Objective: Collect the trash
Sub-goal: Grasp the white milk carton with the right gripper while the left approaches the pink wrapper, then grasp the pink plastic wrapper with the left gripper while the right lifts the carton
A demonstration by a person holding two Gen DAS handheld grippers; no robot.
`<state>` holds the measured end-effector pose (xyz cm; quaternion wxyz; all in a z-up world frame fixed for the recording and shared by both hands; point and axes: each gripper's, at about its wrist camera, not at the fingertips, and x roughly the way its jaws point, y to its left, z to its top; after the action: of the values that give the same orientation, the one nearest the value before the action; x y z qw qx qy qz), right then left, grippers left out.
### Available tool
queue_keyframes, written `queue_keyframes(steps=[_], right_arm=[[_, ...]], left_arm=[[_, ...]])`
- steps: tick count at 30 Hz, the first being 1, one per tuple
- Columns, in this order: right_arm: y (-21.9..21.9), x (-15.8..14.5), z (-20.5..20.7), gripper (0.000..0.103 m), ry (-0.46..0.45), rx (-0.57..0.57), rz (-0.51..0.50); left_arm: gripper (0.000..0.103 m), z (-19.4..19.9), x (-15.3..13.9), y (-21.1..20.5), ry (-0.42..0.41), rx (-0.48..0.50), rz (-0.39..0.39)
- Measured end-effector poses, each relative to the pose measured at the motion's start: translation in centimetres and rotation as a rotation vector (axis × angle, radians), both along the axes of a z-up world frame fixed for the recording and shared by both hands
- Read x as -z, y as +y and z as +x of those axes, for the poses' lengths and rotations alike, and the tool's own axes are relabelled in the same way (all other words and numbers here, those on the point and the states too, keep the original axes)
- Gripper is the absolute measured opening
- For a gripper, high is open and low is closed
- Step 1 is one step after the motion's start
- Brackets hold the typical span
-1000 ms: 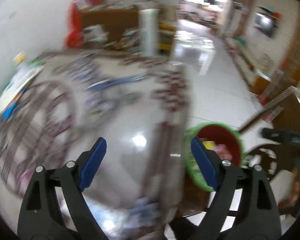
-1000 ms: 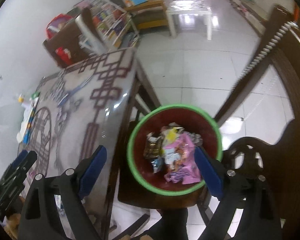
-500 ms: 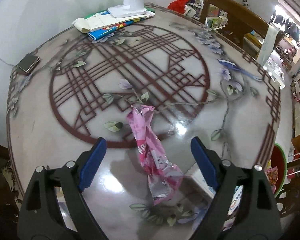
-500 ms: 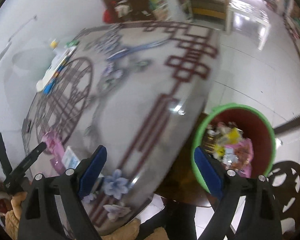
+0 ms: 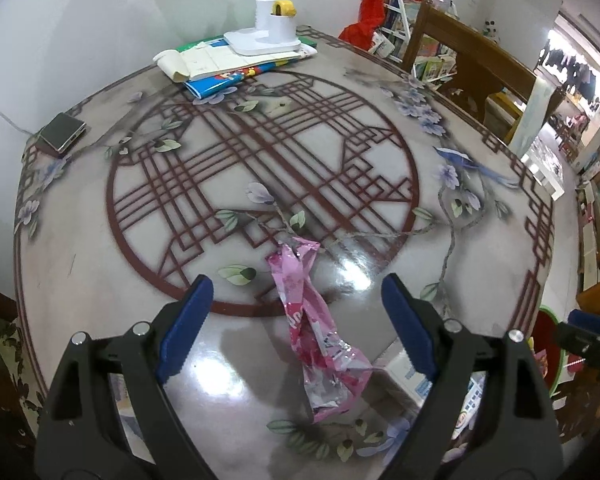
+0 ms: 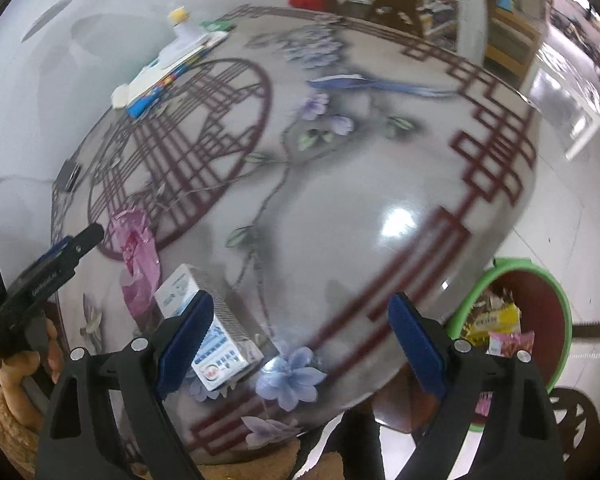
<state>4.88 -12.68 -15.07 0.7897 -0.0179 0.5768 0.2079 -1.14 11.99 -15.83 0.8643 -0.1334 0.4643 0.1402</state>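
The pink wrapper (image 5: 318, 320) is lying on the bench (image 5: 100, 280), between the spread fingers of the left gripper (image 5: 296, 304). The right gripper (image 6: 300, 320) is also holding its fingers spread, empty, beside the white box (image 6: 208, 320).

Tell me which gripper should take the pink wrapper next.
Left. The left gripper is open with the pink wrapper lying between its fingers. The right gripper sits off to the side, nearer the white box and bin.
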Motion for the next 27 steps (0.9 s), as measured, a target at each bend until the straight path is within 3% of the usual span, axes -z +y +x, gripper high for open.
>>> queue_keyframes(steps=[7,16,17,19,20,23,27], right_arm=[[3.8,1.4,-1.3,0.086,-0.094,-0.184,-0.058],[9.3,5.8,-3.4,0.085,0.025,-0.386,-0.115],[9.6,6.1,-3.5,0.082,0.033,-0.400,-0.124],[10.2,7.2,-4.0,0.065,0.049,-0.440,-0.159],[10.3,7.5,-4.2,0.057,0.054,-0.448,-0.163],[9.8,7.5,-4.1,0.056,0.036,-0.426,-0.166],[7.3,7.0,-2.3,0.056,0.018,-0.307,-0.155]], left_arm=[[0.084,-0.5,0.3,0.9,0.000,-0.035,-0.015],[0.084,-1.1,0.8,2.0,0.009,-0.067,-0.039],[0.084,-1.1,0.9,2.1,0.010,-0.069,-0.041],[0.084,-1.2,1.0,2.2,0.014,-0.072,-0.045],[0.084,-1.2,1.1,2.3,0.016,-0.072,-0.047],[0.084,-1.2,1.3,2.3,0.021,-0.071,-0.056],[0.084,-0.9,2.0,1.9,0.032,-0.054,-0.072]])
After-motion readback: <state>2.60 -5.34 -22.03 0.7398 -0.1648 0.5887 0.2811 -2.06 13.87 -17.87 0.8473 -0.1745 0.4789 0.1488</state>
